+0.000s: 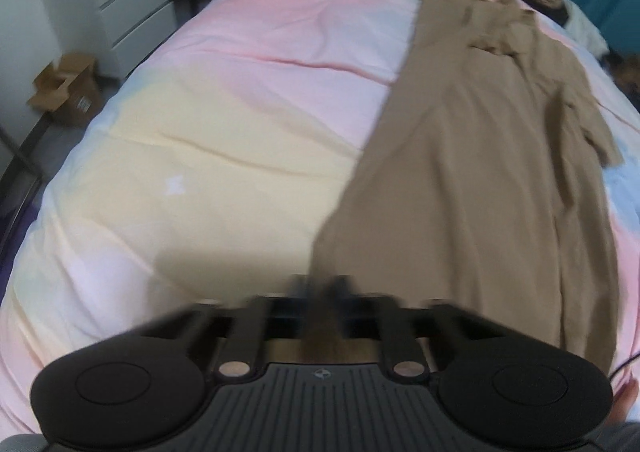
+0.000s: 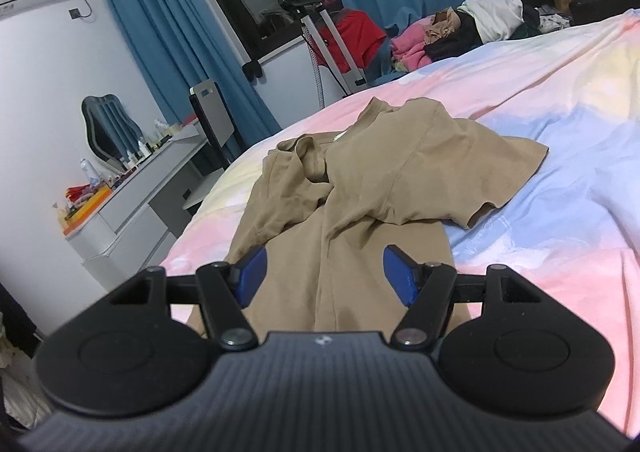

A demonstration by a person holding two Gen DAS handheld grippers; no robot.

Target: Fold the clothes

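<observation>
Left wrist: left claw (image 1: 322, 286) clamped on shirt (image 1: 472, 156) hem; shirt runs to 1 o'clock.
Right wrist: right claw (image 2: 324, 272) apart, above shirt (image 2: 360, 180) at 12.

Soft even indoor light, left wrist view motion-blurred throughout, fingers (image 1: 340, 288) smeared, faint shadow on the bed (image 1: 208, 156), right wrist view sharper, fisheye bending, dark corners.

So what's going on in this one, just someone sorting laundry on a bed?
A person with a handheld gripper in each hand is folding a tan T-shirt on a pastel bedspread. The left gripper has its jaws shut on the shirt's near corner. The right gripper hovers over the shirt, jaws open, holding nothing. The shirt looks partly folded lengthwise, one sleeve sticking out. More clothes are piled behind.
</observation>
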